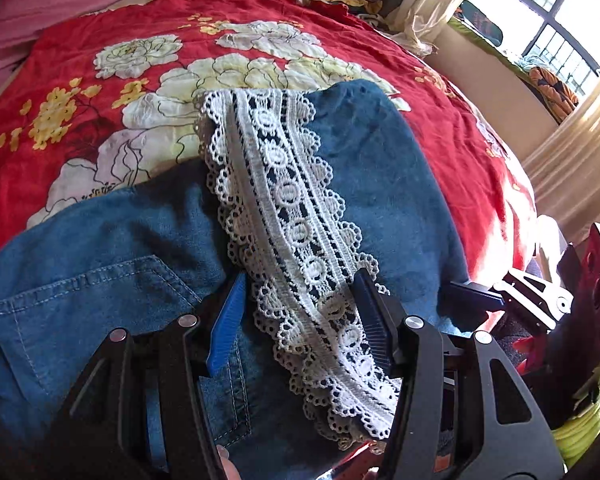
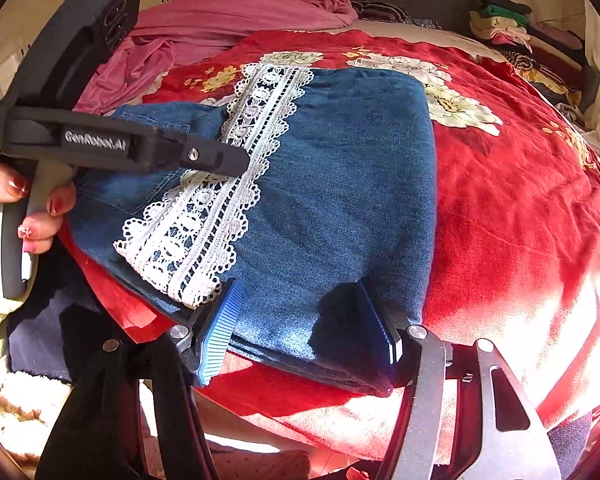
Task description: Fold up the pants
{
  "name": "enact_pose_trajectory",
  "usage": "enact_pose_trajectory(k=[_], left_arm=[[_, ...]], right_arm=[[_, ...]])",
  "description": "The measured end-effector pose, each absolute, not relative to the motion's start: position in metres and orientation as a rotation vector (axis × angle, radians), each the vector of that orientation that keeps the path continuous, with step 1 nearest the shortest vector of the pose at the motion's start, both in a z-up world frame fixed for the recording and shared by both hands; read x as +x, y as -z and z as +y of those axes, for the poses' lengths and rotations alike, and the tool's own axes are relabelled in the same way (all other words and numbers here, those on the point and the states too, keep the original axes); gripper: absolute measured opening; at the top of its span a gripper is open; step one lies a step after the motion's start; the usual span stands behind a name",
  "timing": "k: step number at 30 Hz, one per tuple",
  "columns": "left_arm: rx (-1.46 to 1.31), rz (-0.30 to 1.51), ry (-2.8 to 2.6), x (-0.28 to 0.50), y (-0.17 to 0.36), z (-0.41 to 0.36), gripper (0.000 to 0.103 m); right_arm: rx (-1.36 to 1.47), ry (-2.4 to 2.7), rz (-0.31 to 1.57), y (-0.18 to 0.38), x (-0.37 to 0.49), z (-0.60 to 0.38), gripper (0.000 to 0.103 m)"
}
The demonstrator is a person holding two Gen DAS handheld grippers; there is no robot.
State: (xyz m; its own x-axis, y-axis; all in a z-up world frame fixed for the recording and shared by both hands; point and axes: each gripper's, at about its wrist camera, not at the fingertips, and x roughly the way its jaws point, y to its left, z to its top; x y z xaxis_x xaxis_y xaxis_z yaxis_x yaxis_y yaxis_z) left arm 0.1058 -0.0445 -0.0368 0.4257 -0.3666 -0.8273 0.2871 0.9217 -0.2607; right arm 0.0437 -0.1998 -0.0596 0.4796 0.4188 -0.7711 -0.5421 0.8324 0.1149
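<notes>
Blue denim pants (image 1: 380,184) with a white lace strip (image 1: 284,196) lie folded on the red floral bedspread (image 1: 80,40). A back pocket (image 1: 84,300) shows at the left in the left wrist view. My left gripper (image 1: 300,292) is open, its fingers either side of the lace, just above the cloth. My right gripper (image 2: 300,308) is open over the near edge of the pants (image 2: 340,184), right of the lace (image 2: 220,200). The left gripper (image 2: 228,160) also shows in the right wrist view, over the lace.
A pink sheet (image 2: 228,12) is bunched at the bed's far left. Stacked clothes (image 2: 512,24) sit at the far right by the headboard. A window with curtains (image 1: 540,32) lies to the right of the bed. The bed's near edge (image 2: 300,420) drops off below the pants.
</notes>
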Motion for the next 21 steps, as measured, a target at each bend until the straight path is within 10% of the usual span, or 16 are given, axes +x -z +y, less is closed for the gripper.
enact_pose_trajectory(k=[21], left_arm=[[-0.237, 0.893, 0.200, 0.009, -0.021, 0.062, 0.069]], right_arm=[[-0.003, -0.565, 0.845, 0.005, 0.036, -0.219, 0.088]])
